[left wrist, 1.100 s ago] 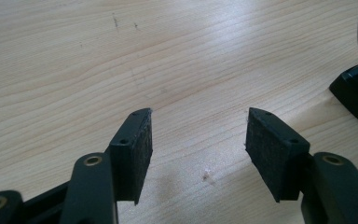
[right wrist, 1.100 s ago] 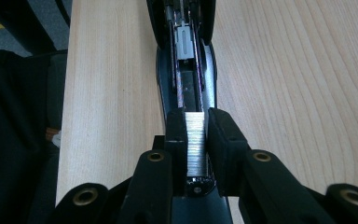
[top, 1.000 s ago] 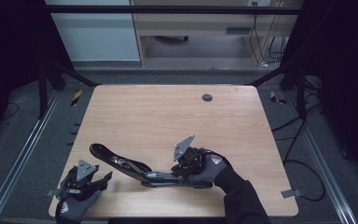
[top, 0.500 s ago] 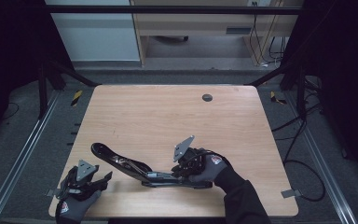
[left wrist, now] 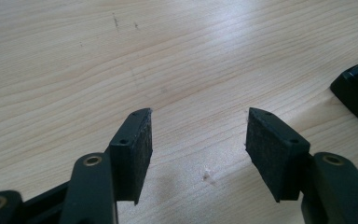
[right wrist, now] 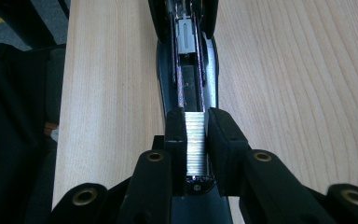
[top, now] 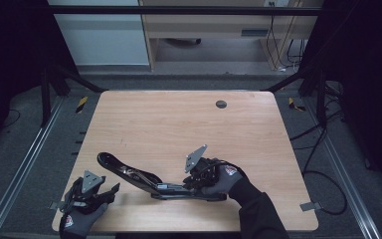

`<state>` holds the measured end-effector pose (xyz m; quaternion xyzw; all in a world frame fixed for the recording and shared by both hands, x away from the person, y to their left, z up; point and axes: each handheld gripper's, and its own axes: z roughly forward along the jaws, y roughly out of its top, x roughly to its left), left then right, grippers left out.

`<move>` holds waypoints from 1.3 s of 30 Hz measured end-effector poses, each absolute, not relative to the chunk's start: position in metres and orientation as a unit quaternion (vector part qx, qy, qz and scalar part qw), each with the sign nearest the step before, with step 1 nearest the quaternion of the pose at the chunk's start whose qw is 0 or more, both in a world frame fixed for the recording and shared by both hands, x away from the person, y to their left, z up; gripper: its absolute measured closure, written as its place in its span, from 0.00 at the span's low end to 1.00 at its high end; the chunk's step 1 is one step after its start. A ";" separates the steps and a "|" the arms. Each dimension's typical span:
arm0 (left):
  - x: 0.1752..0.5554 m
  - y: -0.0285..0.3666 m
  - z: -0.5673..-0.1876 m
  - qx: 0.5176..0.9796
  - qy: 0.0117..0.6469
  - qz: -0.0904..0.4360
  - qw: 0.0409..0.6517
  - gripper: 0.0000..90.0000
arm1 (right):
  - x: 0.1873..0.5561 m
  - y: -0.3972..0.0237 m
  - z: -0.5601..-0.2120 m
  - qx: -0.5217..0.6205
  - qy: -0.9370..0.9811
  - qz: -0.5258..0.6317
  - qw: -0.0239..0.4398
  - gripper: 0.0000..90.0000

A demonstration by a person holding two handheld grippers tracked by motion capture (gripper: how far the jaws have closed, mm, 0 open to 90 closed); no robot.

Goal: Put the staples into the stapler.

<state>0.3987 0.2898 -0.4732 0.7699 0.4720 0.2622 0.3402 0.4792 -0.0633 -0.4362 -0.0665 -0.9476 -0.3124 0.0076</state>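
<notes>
- right tongs (right wrist: 196, 128) closed on strip of staples (right wrist: 196, 142) above opened stapler (top: 151, 180)
- left tongs (left wrist: 198, 140) open, empty, over the surface (top: 179, 119)

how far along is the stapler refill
Done: the stapler lies swung open on the table, its channel exposed. In hand: the right tool is shut on a strip of staples, held over the channel's near end. The left tool is open with nothing between its pads. Left: seat the strip, release it, close the stapler.
</notes>
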 end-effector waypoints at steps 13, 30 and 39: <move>0.399 0.290 -0.473 0.770 0.472 0.262 0.341 0.45 | 0.478 -0.066 -0.435 -0.079 -0.943 -0.324 0.000 0.81; 0.398 0.290 -0.473 0.770 0.472 0.263 0.341 0.45 | 0.464 -0.068 -0.433 -0.095 -0.936 -0.338 -0.013 0.84; 0.398 0.289 -0.473 0.770 0.472 0.263 0.341 0.45 | 0.459 -0.066 -0.444 -0.097 -0.942 -0.320 -0.017 0.81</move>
